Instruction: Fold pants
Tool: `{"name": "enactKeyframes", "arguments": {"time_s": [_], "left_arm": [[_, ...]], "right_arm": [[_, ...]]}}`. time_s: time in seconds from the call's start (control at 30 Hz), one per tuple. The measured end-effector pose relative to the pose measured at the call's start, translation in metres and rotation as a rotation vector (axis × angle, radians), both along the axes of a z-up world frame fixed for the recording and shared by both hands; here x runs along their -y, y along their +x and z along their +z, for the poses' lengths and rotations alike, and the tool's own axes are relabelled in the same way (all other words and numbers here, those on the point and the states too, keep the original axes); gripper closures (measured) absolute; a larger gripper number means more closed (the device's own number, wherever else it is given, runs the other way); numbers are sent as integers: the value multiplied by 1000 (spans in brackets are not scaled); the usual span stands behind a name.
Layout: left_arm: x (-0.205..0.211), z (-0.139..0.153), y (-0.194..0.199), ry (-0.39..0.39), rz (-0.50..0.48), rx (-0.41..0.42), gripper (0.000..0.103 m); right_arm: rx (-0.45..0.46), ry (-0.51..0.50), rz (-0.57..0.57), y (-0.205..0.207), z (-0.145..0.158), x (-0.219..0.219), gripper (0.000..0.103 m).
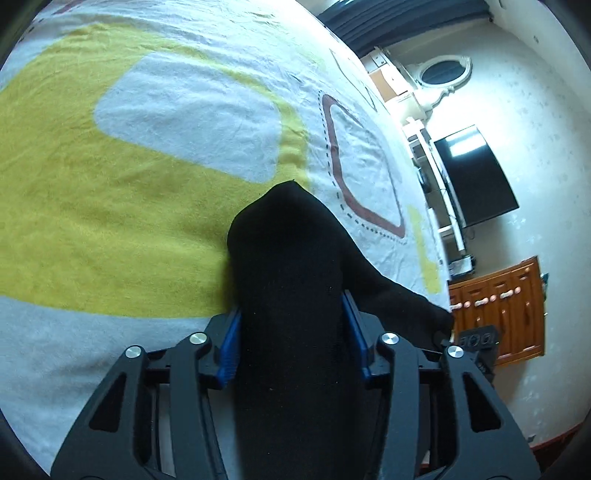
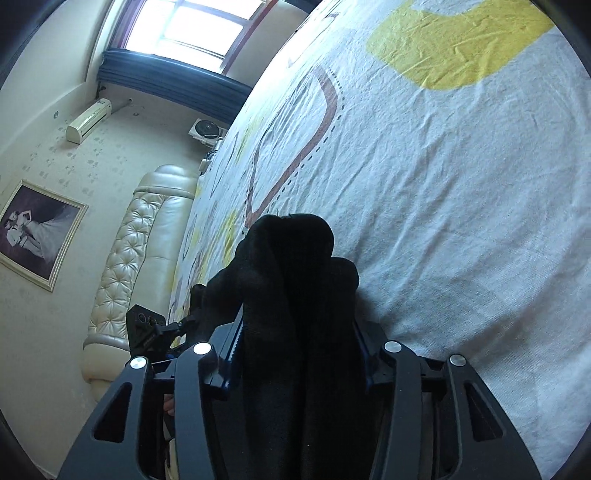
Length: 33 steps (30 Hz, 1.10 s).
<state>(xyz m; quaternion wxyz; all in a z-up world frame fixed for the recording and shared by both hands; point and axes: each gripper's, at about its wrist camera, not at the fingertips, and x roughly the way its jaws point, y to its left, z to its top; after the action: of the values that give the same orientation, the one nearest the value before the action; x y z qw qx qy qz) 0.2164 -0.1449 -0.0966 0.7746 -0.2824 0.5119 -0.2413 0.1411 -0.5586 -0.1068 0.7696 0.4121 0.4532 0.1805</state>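
Gripping black pants (image 1: 295,280), apparently, over bedsheet (image 1: 110,221).

Left claw (image 1: 291,343) clamps black pants (image 1: 291,258) over bedsheet (image 1: 129,203).

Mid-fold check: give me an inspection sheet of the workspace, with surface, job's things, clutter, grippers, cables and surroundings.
Surface: bed sheet, white with yellow and brown shapes, wrinkled.
Job's things: black pants, bunched between both grippers' jaws; a stretch runs across to the other gripper.
Clutter: nothing seen on the sheet.
Grippers: left gripper shut on the pants; right gripper shut on the pants.
Cables: nothing seen near the work.
Surroundings: wall TV, wooden cabinet, padded headboard, framed picture, window, air conditioner.
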Motion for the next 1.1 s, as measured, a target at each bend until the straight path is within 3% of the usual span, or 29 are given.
{"name": "enactKeyframes", "arguments": {"time_s": [0.13,0.23,0.4,0.93,1.1], "left_arm": [[-3,9,-6,9,20,29,75],[-5,18,-6,45,28,56,78],[-33,30,2,54,76,80,79],[-210,34,68,132,295,73,79],[-229,10,79,67,304,9,72]], "right_arm": [[28,-23,-14,-3,7,-5,57],[58,-33,-11,1,16,-17,58],[73,-37,27,25,23,-43,58],[88,77,186,150,3,-210,58],[21,87,165,164,-19,-217,58]]}}
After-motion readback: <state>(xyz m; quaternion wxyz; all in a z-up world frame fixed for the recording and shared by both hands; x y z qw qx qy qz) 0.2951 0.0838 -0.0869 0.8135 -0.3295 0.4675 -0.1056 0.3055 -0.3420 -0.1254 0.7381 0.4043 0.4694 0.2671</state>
